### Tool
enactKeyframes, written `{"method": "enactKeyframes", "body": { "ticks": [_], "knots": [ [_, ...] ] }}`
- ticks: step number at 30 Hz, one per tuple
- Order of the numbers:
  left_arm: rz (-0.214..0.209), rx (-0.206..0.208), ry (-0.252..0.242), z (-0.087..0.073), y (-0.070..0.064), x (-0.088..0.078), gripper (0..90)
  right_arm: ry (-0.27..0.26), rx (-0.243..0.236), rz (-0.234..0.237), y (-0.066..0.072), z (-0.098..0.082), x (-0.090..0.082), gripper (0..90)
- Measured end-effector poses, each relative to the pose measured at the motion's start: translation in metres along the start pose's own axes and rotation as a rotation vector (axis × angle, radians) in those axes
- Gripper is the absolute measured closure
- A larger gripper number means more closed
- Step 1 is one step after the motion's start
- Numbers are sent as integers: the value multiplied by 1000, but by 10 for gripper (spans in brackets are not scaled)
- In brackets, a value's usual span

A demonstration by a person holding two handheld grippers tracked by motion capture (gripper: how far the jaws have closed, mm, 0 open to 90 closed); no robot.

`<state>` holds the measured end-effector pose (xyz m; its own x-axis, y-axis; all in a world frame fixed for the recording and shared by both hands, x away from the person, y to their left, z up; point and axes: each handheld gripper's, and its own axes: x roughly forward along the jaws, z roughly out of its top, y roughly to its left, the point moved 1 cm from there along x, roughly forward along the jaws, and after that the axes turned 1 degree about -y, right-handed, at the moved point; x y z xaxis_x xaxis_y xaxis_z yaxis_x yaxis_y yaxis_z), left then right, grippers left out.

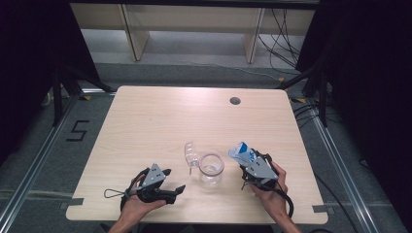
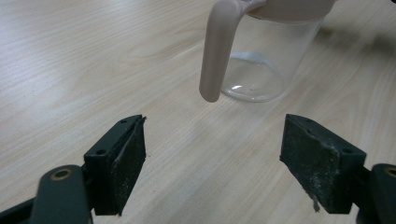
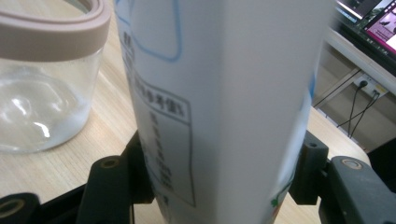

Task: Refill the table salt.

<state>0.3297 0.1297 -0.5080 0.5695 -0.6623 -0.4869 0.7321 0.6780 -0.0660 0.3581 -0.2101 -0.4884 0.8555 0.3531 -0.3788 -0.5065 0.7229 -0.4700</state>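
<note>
Carton [image 3: 219, 102] of white card with blue print sits clenched in the right claw [image 1: 248, 162], the two black jaws pressing on its opposite sides low on the body, as the right gripper view shows plainly. In the high view it leans toward the clear pitcher [image 1: 211, 169], its top end just beside the pitcher's rim but not yet over the mouth. The pitcher stands upright on the table [image 1: 160, 121] between the two hands, with a pale band round its rim and a pale handle [image 2: 215, 51] that hangs down on the side facing the left claw [image 2: 212, 158]. That claw is released, jaws wide apart and empty, resting low near the table's front edge and aimed at the handle.

Pouring looks to be the step in hand. To do it well, I would say the left claw ought to close on the handle first, so the light pitcher cannot slide or tip. Then the carton's top should come right over the opening before it tilts further; tipping slowly keeps the stream inside. Squeezing harder would risk crushing the card.
</note>
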Motion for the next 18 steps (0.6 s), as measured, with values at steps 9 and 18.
{"method": "enactKeyframes", "body": {
  "ticks": [9, 18],
  "knots": [
    [2, 2, -3, 0, 0, 0, 218, -3, -61, -20, 2, 3, -1, 422],
    [8, 3, 0, 0, 0, 0, 218, -2, -121, -48, 1, 6, -2, 423]
  ]
}}
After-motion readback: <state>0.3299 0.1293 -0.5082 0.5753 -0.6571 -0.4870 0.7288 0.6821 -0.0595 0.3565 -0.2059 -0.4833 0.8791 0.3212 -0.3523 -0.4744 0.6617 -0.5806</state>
